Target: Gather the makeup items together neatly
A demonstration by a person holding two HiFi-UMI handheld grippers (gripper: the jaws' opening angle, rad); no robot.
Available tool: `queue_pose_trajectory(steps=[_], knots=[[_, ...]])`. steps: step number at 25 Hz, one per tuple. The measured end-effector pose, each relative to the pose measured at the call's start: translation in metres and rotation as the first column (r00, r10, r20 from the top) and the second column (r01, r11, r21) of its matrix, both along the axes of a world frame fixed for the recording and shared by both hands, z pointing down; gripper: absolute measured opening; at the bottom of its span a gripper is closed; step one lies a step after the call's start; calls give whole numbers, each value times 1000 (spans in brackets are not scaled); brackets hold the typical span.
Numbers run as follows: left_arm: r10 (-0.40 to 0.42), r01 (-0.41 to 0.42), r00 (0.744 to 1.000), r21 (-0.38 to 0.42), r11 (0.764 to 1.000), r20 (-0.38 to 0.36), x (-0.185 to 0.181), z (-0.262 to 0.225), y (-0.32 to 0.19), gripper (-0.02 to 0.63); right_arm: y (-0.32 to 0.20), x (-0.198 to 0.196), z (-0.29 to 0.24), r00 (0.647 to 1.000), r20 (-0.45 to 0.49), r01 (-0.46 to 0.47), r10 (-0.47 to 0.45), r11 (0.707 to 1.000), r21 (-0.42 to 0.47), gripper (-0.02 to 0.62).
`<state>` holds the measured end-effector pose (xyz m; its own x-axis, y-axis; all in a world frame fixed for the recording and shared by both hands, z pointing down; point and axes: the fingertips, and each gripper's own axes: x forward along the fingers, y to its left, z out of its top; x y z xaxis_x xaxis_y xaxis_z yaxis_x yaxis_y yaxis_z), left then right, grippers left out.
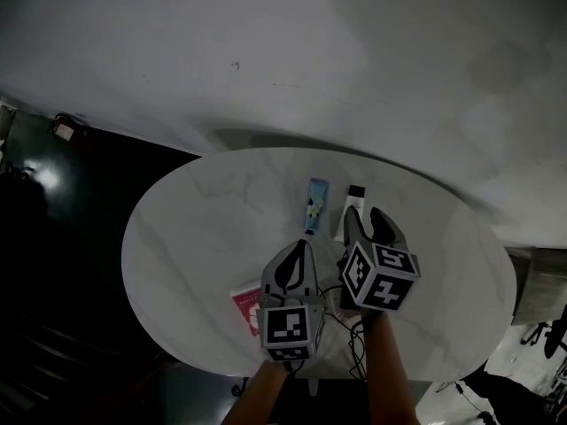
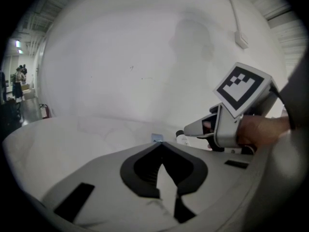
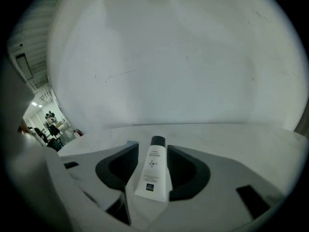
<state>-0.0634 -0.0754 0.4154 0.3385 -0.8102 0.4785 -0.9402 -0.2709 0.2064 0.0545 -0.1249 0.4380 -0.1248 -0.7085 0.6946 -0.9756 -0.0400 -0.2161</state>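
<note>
Now the right tool (image 1: 367, 218) stands about half open over the white tube (image 3: 153, 175), which lies on the table (image 1: 177, 237) between its jaws, black cap pointing away. A sliver of gap shows beside the tube and the pads seem not to press on it, so I judge it set down rather than held. It rests just beside the blue tube (image 1: 316, 204), roughly parallel to it, near the table's middle. The step in hand looks like clearing this tool off the tube without spoiling that line. To do it well, leave the jaws apart and draw up and back along the tube's length, since any sideways swing could catch it and knock it into the blue one. The left tool (image 1: 306, 243) is fully shut with nothing in it and hovers nearer the person. Partly under it, close to the table's near edge and well apart from the tubes, lies a red packet (image 1: 245, 308), probably the next thing to bring over. It looks flat, so a low, shallow approach should suit it. Mind the cables (image 1: 356, 330) by the near edge.
</note>
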Motion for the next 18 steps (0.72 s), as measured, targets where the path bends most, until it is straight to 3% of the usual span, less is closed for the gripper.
queue_pose_trajectory(steps=[3, 5, 10, 18], knots=[[13, -13, 1000, 4, 1000, -2, 8, -5, 7, 15, 9, 3, -14, 998, 44, 34, -37, 998, 51, 198], [26, -26, 1000, 3, 1000, -1, 16, -7, 13, 15, 17, 9, -20, 997, 61, 50, -54, 996, 69, 136], [57, -57, 998, 6, 998, 6, 33, -9, 30, 15, 43, 24, -31, 989, 112, 93, -101, 992, 81, 134], [68, -67, 997, -11, 998, 31, 53, -5, 64, 15, 99, 46, -32, 950, 97, 285, -296, 952, 114, 130]])
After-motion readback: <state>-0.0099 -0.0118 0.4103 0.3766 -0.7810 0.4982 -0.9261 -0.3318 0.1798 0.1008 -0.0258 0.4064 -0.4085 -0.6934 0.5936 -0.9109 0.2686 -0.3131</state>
